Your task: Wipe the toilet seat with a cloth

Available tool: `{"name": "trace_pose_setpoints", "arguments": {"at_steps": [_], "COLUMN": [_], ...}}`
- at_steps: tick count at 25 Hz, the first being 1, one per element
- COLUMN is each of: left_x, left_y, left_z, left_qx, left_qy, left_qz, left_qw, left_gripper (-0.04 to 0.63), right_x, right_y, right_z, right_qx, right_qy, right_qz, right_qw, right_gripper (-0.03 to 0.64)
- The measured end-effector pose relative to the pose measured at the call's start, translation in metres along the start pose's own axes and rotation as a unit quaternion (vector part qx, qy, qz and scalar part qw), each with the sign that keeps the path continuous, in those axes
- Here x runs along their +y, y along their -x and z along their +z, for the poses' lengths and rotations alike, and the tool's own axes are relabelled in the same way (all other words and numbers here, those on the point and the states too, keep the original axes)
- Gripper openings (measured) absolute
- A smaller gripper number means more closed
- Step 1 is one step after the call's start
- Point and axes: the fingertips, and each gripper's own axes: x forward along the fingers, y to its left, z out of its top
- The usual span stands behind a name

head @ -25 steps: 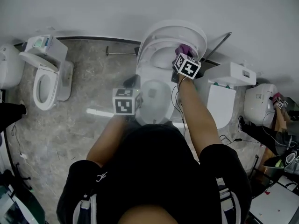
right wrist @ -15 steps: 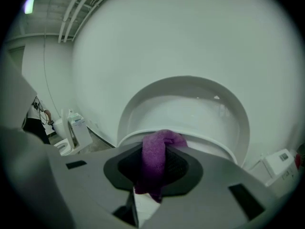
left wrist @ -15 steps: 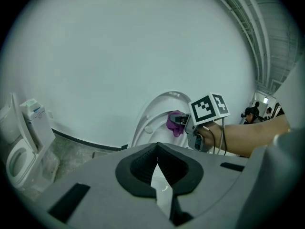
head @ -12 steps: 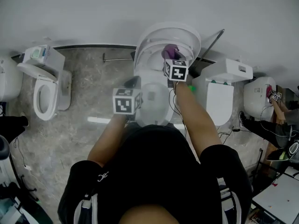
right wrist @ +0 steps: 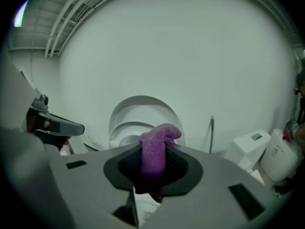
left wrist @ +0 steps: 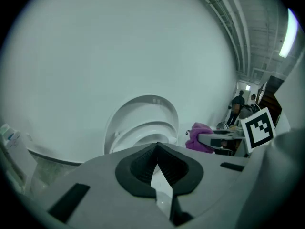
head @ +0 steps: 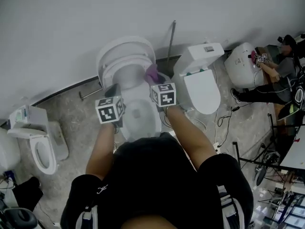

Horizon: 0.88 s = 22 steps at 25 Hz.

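Note:
The white toilet [head: 138,111] stands in front of me with its lid and seat [head: 126,56] raised against the wall. My right gripper [head: 155,80] is shut on a purple cloth [head: 152,72], which hangs over the bowl's right rear rim, just below the raised seat. In the right gripper view the cloth [right wrist: 155,159] bulges from the right gripper [right wrist: 154,171], with the raised seat [right wrist: 142,120] behind. My left gripper [head: 114,91] is at the bowl's left rim. The left gripper [left wrist: 156,160] is shut and holds nothing. From there the cloth [left wrist: 200,136] shows to the right.
More white toilets stand around: one at the left [head: 39,149], one close on the right [head: 202,82], another further right [head: 242,63]. A metal rod [head: 171,39] leans on the wall. Cables [head: 224,120] lie on the floor, and a person [head: 271,68] sits at the far right.
The right gripper carried the cloth leftward across the raised seat, then back down toward the bowl's rim. The left gripper moved forward along the bowl. The head view swung, so the toilet shows further left.

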Motion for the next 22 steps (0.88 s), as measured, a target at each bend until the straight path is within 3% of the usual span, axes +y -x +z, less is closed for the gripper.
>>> {"name": "trace_pose_setpoints", "arguments": {"at_steps": [4, 7, 11, 14, 18, 22], "left_x": [-0.01, -0.009, -0.016, -0.019, -0.018, -0.008], "left_y": [-0.027, -0.048, -0.082, -0.11, -0.141, -0.163], "left_z": [0.033, 0.058, 0.079, 0.086, 0.069, 0.051], "left_qx": [-0.023, -0.03, -0.009, 0.02, 0.083, 0.128], "left_qy": [-0.063, -0.143, -0.221, -0.272, -0.34, -0.372], "left_qz": [-0.008, -0.007, -0.037, -0.057, -0.078, -0.076], "left_qw": [0.9977, 0.9893, 0.9745, 0.9604, 0.9335, 0.9164], "left_gripper": [-0.003, -0.003, 0.14, 0.196, 0.239, 0.245], "right_x": [-0.022, -0.023, -0.025, -0.029, -0.039, -0.046], "right_y": [0.024, 0.036, 0.053, 0.063, 0.076, 0.082], "right_z": [0.003, -0.003, -0.011, -0.011, -0.013, -0.018], "right_qx": [-0.017, -0.02, -0.014, -0.014, -0.018, -0.013], "right_qy": [-0.018, -0.027, -0.037, -0.034, -0.036, -0.04], "right_qz": [-0.017, -0.023, -0.035, -0.043, -0.054, -0.057], "right_qw": [1.0, 0.999, 0.999, 0.998, 0.998, 0.997], "right_gripper": [0.091, 0.091, 0.091, 0.091, 0.091, 0.091]}}
